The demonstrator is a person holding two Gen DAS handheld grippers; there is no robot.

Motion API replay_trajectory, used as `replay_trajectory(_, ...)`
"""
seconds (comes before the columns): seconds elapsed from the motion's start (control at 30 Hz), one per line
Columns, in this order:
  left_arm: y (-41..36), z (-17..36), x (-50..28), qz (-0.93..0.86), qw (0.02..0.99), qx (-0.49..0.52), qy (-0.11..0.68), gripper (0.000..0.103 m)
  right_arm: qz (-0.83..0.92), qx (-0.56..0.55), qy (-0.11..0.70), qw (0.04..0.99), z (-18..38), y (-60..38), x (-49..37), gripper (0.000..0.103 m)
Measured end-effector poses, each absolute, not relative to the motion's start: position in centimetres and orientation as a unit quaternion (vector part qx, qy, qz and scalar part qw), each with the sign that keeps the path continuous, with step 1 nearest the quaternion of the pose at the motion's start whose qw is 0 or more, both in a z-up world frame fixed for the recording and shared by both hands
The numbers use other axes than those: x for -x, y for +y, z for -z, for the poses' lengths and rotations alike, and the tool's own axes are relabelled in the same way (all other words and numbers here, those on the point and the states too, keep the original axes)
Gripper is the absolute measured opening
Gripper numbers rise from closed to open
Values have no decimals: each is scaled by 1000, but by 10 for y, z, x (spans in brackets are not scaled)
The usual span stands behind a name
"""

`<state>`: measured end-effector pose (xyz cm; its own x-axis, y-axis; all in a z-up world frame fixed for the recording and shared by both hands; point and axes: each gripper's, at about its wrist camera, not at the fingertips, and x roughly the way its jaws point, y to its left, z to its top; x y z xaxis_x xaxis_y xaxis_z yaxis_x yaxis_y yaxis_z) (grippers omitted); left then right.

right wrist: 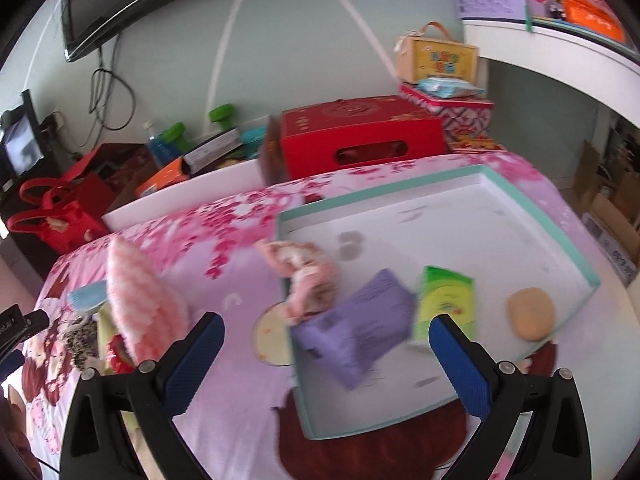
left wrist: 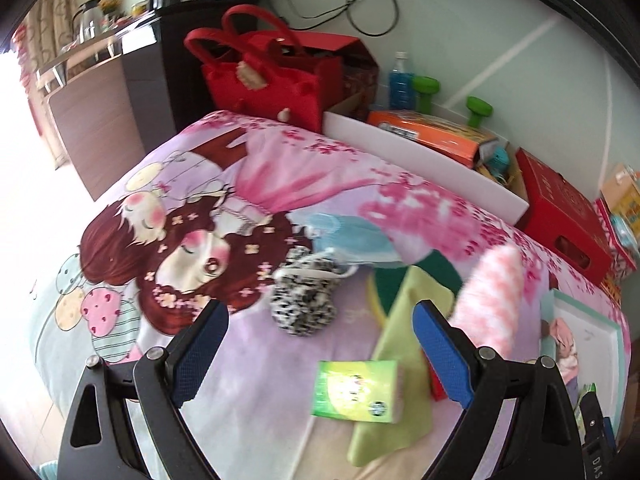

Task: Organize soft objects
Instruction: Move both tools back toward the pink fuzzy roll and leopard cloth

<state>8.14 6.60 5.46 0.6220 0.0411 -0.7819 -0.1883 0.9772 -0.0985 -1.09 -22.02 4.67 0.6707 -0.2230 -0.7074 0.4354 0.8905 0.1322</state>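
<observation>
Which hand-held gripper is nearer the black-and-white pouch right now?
Left. The left hand-held gripper is open just short of the black-and-white pouch. The right hand-held gripper is open over the tray, with the pouch far to its left.

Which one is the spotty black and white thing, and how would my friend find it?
Look at the cartoon bedsheet, near the girl's dark hair. The black-and-white pouch lies right beside it, behind the green tissue pack. It alone is speckled, with a white drawstring.
</observation>
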Motion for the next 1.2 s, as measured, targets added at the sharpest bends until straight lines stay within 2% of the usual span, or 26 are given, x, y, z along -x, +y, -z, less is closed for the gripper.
replay_trajectory(0.53,137,-44,-86,-90,885,132,438,94,73,-137,365,918,-36,-131,-32,103)
replay_trajectory(1.03,116,1,-116,-52,863,117,488,94,55,-125,372,918,-18,-102,-56,103)
replay_trajectory(1.2,116,-4,-119,-37,876,118,467,94,53,-126,375,917,-14,-100,-60,103)
